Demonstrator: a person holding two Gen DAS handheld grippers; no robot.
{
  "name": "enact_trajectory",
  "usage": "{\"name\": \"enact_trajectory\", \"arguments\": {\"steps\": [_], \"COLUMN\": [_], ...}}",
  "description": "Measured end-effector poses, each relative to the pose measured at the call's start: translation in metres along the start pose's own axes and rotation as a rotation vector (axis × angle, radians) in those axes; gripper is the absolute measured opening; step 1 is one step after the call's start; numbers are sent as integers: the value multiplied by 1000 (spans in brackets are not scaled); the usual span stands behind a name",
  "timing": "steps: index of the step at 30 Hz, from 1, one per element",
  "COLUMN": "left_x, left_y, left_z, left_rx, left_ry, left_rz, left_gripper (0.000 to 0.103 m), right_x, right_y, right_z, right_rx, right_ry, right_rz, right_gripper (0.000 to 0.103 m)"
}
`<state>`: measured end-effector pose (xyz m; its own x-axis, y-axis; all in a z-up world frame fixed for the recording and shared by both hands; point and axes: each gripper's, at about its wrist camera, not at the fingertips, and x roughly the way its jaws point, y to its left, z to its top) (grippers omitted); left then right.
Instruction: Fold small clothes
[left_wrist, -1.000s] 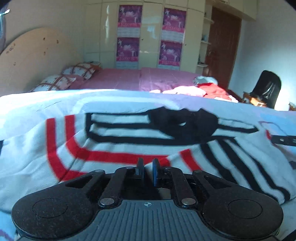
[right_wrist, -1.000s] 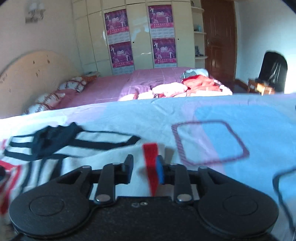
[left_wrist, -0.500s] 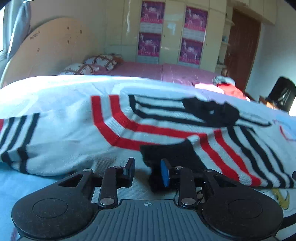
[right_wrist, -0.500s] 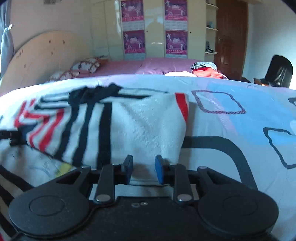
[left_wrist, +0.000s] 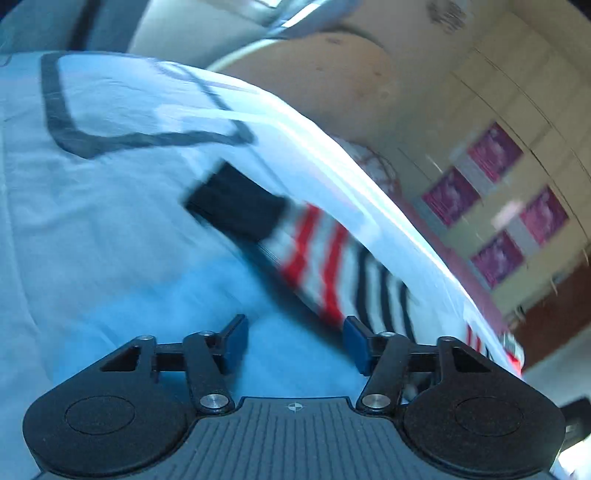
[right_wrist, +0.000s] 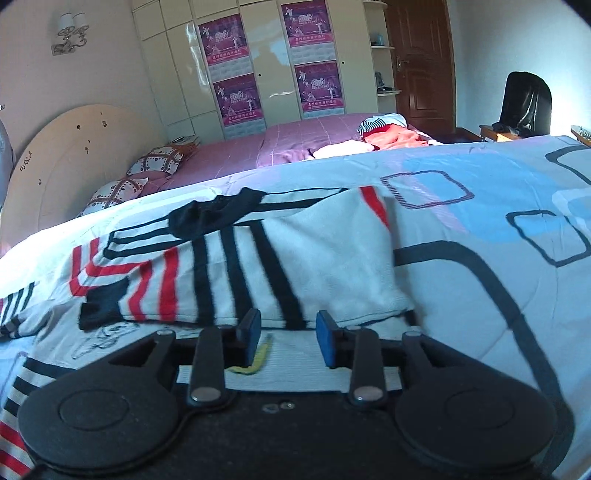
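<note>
A small white sweater (right_wrist: 258, 266) with black and red stripes lies spread on the blue patterned bedspread (right_wrist: 480, 266), one sleeve folded across its body. My right gripper (right_wrist: 288, 339) is open and empty, just in front of the sweater's near edge. My left gripper (left_wrist: 293, 343) is open and empty, rolled sideways over the bedspread (left_wrist: 92, 240). The other sleeve (left_wrist: 332, 266), with its black cuff (left_wrist: 236, 210), lies stretched out ahead of it; this view is blurred.
A second bed with a pink cover (right_wrist: 277, 147), pillows (right_wrist: 155, 162) and a heap of clothes (right_wrist: 388, 136) stands behind. Wardrobes with posters (right_wrist: 236, 92) line the back wall. A black chair (right_wrist: 524, 103) is at the far right.
My left gripper opened wider, let go of the black cuff, swung left and rolled toward the other sleeve. My right gripper opened wider and drew back a little from the folded sleeve.
</note>
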<state>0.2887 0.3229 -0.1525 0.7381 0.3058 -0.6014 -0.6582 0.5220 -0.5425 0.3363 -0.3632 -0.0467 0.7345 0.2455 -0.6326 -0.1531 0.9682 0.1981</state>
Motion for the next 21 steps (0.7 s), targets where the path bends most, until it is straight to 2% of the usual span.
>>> {"name": "enact_trajectory", "arguments": {"steps": [4, 8, 9, 10, 11, 13, 17, 19, 21], "left_x": [34, 65, 70, 79, 84, 85, 62, 54, 50], "left_y": [22, 31, 31, 28, 26, 18, -52, -102, -158], "left_z": [32, 54, 58, 65, 69, 74, 77, 63, 38], "left_rx": [-107, -151, -148, -132, -123, -132, 79, 218, 364], "left_ry": [22, 17, 21, 36, 54, 37, -38, -49, -27], "left_rz": [-54, -95, -90, -57, -43, -99, -219, -284, -348], "left_gripper": [55, 54, 50, 23, 5, 5, 5, 5, 5], "right_x": [1, -6, -8, -10, -12, -15, -20, -24, -28], "right_y": [32, 58, 64, 69, 71, 72, 67, 61, 57], "right_z": [4, 7, 7, 8, 8, 7, 3, 0, -2], "right_rx": [60, 89, 85, 80, 75, 70, 88, 97, 109], "right_ry": [-8, -33, -38, -42, -45, -47, -51, -52, -58], "right_rz": [17, 30, 29, 25, 22, 10, -24, -38, -50], "right_gripper": [34, 34, 33, 33, 33, 33, 34, 34, 34]}}
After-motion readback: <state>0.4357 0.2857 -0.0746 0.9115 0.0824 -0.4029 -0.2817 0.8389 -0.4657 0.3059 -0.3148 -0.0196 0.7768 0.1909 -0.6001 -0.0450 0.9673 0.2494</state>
